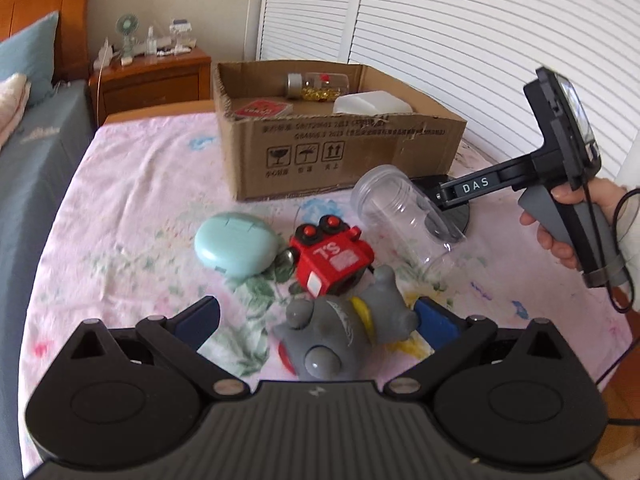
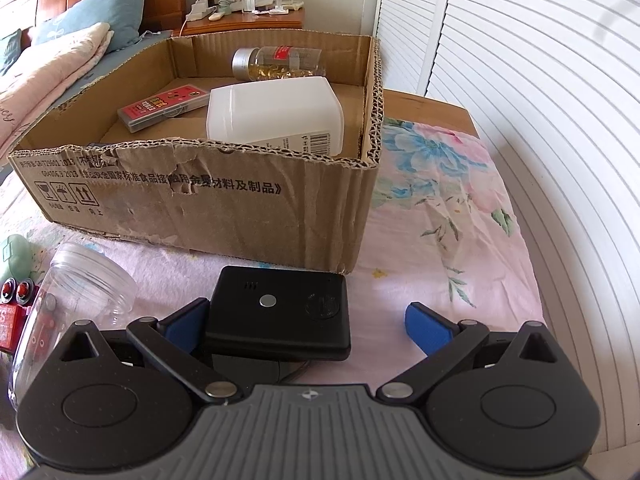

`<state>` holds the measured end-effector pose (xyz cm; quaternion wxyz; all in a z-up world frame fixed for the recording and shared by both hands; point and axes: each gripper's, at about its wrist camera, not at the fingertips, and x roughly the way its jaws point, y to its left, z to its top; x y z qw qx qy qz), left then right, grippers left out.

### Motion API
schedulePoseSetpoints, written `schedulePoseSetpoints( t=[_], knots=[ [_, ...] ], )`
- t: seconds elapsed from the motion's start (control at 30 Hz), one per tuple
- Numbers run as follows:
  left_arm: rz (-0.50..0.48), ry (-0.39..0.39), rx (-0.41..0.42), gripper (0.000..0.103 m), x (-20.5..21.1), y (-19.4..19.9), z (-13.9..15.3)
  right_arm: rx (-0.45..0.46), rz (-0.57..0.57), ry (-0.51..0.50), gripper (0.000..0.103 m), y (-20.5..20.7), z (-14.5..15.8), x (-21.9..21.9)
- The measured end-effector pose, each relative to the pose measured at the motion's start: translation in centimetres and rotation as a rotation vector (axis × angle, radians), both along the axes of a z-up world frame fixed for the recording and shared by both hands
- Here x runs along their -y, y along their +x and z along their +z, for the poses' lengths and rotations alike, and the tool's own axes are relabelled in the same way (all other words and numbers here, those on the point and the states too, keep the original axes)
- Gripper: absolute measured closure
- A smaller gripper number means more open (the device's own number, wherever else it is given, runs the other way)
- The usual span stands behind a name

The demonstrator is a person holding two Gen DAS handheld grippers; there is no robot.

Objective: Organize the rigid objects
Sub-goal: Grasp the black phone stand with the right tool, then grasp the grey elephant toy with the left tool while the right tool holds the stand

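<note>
Right gripper (image 2: pixel 308 326) spread wide, nothing clamped: black box (image 2: pixel 280 314) sits low centre of the right wrist view, touching the left finger only, gap to the right one. Box's long side runs across the fingers. Cardboard box (image 2: pixel 208 208) just behind it, upper centre. Left gripper (image 1: pixel 320 316) also released, grey toy (image 1: pixel 340 332) between its fingers at bottom centre; contact unclear. Clear jar (image 1: pixel 404 212), red toy (image 1: pixel 332 258), mint case (image 1: pixel 236 242) lie on the tabletop mid-frame. Right gripper nearer the black box, likely next grab.
</note>
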<state>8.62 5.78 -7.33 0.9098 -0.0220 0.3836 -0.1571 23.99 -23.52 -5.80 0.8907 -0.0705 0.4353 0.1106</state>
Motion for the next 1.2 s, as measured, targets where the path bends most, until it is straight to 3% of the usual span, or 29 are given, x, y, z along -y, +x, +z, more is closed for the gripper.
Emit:
schedulePoseSetpoints(
  t=[0.17,0.37,0.5,0.57,0.7,0.83,1.0,1.2],
  knots=[
    [0.035,-0.041,-0.05,0.001,-1.6,-1.1,0.2,0.01,0.022,0.003,0.0,-0.3,-0.1,0.2],
    [-0.017,0.072,-0.027,0.001,0.4,-1.4,0.0,0.019,0.047,0.006,0.0,-0.5,-0.1,0.5],
    [-0.061,0.128,-0.025,0.008,1.9,-1.1,-0.6,0.022,0.057,0.007,0.0,-0.6,-0.1,0.5],
    [-0.059,0.115,-0.034,0.015,2.0,-0.9,-0.8,0.027,0.062,0.008,0.0,-0.7,-0.1,0.6],
    [-0.048,0.073,-0.07,0.019,1.9,-0.3,-1.4,0.044,0.077,0.014,0.0,-0.9,-0.3,0.8],
    [-0.061,0.09,-0.058,0.025,2.5,-0.3,-1.4,0.024,0.085,0.012,0.0,-0.8,0.0,0.7],
    [-0.066,0.102,-0.045,0.025,2.9,-0.2,-1.5,0.01,0.114,0.015,0.008,-0.6,0.3,0.0],
    [-0.068,0.093,-0.045,0.027,2.8,-0.1,-1.4,-0.002,0.087,0.006,0.024,-0.4,0.9,-0.7]
  ],
)
